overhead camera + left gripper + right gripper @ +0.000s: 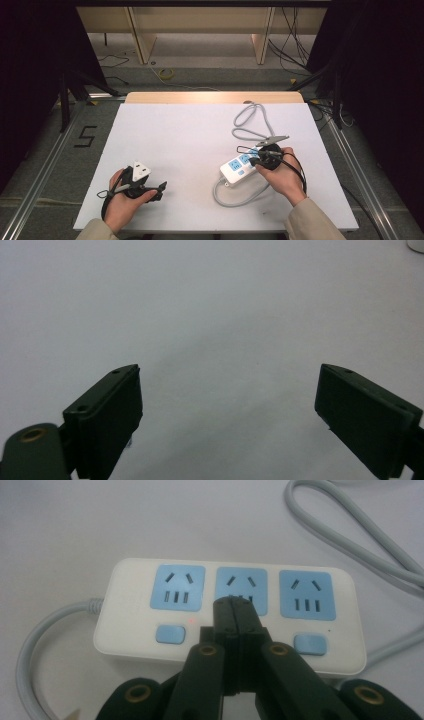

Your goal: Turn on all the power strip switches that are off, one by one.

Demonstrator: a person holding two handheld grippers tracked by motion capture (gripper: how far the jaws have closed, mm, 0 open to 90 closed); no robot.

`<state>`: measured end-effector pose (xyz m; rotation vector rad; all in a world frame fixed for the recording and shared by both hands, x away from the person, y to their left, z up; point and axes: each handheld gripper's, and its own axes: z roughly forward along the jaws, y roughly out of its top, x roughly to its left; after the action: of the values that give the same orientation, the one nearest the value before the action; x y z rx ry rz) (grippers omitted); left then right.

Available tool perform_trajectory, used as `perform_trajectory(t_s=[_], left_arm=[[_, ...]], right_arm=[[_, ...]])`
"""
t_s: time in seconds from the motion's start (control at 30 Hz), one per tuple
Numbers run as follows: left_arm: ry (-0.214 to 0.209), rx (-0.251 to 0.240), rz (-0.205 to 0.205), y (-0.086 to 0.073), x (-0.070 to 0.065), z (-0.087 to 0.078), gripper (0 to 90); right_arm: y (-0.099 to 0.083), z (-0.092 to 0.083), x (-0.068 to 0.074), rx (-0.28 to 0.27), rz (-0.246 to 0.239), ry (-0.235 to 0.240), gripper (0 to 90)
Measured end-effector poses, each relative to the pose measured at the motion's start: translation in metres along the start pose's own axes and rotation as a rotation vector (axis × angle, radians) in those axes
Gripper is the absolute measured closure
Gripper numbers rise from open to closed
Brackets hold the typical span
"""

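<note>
A white power strip (239, 168) with three blue sockets and blue buttons lies on the white table (180, 145) at the right, its grey cable (248, 121) looping away behind it. In the right gripper view the power strip (230, 615) lies just ahead and a small red light (191, 621) glows beside its left button. My right gripper (234, 602) is shut, jaws pressed together with nothing between them, tips over the middle socket's lower edge; I cannot tell whether they touch it. My left gripper (227, 415) rests near the table's front left, open over bare table.
The grey cable (350, 535) curves past the strip's far right side, and another stretch (235, 197) loops out toward the table's front edge. Beyond the table stand wooden frames and loose cables on the floor. Dark curtains flank both sides.
</note>
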<state>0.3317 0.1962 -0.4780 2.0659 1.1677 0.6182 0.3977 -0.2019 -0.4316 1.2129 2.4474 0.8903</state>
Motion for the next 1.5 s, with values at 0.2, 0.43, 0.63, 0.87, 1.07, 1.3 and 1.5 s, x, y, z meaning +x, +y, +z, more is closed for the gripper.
perform_trajectory(t_s=[0.2, 0.43, 0.63, 0.87, 1.07, 1.3, 1.5], left_arm=[[0.0, 0.0, -0.001, 0.0, 0.0, 0.0, 11.5], [-0.001, 0.001, 0.0, 0.0, 0.0, 0.0, 11.6], [-0.001, 0.004, 0.002, 0.0, 0.0, 0.0, 11.6], [-0.003, 0.004, -0.003, -0.001, -0.001, 0.001, 11.6], [-0.002, 0.004, -0.002, 0.0, -0.001, 0.001, 11.6], [-0.003, 0.006, -0.001, -0.001, -0.001, 0.001, 11.6], [-0.002, 0.004, -0.004, -0.001, -0.001, 0.001, 11.6]], right_arm=[[0.001, -0.001, -0.004, -0.002, 0.001, -0.013, 90.0], [0.001, -0.003, -0.008, -0.003, 0.008, -0.026, 90.0], [0.001, -0.005, -0.012, -0.007, 0.013, -0.034, 90.0], [0.002, -0.007, -0.017, -0.007, 0.021, -0.044, 90.0], [0.003, -0.008, -0.021, -0.007, 0.027, -0.055, 90.0], [0.003, -0.006, -0.027, 0.003, 0.032, -0.066, 90.0], [0.003, -0.003, -0.031, 0.016, 0.039, -0.07, 90.0]])
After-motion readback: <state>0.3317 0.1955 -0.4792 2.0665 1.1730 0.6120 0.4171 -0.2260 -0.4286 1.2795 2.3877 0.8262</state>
